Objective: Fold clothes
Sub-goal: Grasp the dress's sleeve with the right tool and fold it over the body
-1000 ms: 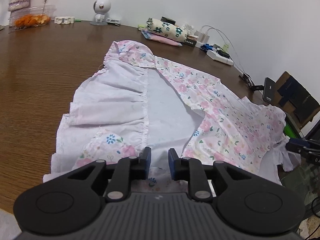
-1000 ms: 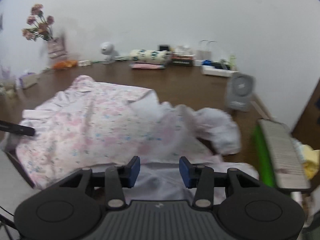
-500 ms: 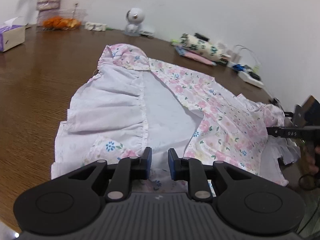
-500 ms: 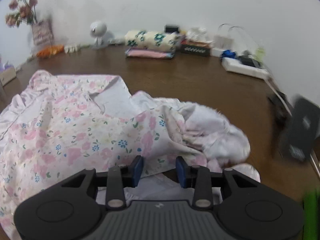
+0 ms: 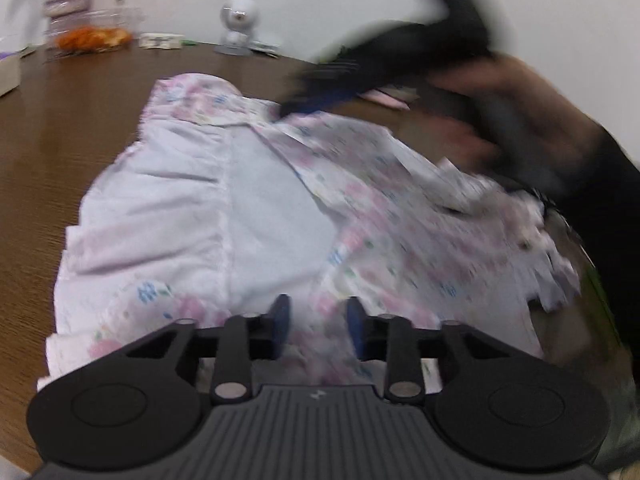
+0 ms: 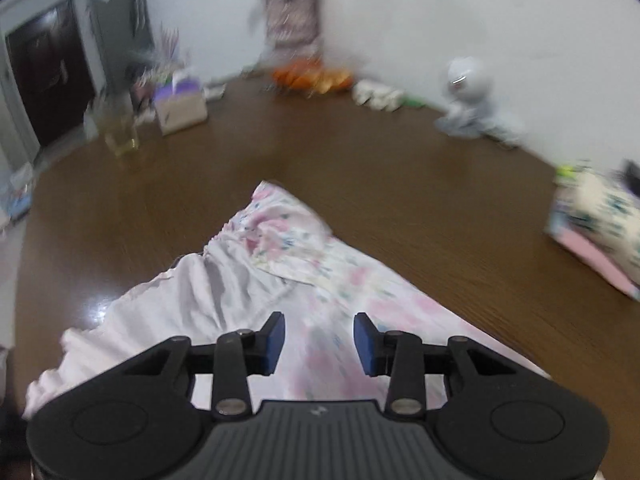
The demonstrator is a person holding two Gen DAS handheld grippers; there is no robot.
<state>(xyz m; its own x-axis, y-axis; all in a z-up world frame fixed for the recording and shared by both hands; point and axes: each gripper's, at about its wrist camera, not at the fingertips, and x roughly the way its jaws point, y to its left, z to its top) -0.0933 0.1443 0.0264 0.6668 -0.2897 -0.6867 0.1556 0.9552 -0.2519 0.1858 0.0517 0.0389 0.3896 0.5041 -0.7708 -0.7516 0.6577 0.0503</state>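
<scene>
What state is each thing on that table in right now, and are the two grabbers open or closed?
Floral garment: spread on the table, one side folded over, pale lining showing.
Left gripper: jaws closing, cloth between them; grip unclear.
Right gripper: jaws opening above the garment, pads apart.
Rolled floral bundle: rolled up, lying on a pink cloth.
Glass: upright.
Table: bare around the garment.

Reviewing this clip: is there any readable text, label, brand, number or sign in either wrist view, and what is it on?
No text can be read.
Left gripper body: a small pale embossed mark, a logo shape, no letters.
Right gripper body: the same mark, no letters.
Tissue box: any print is blurred out.
Floral garment: flower pattern only.
</scene>
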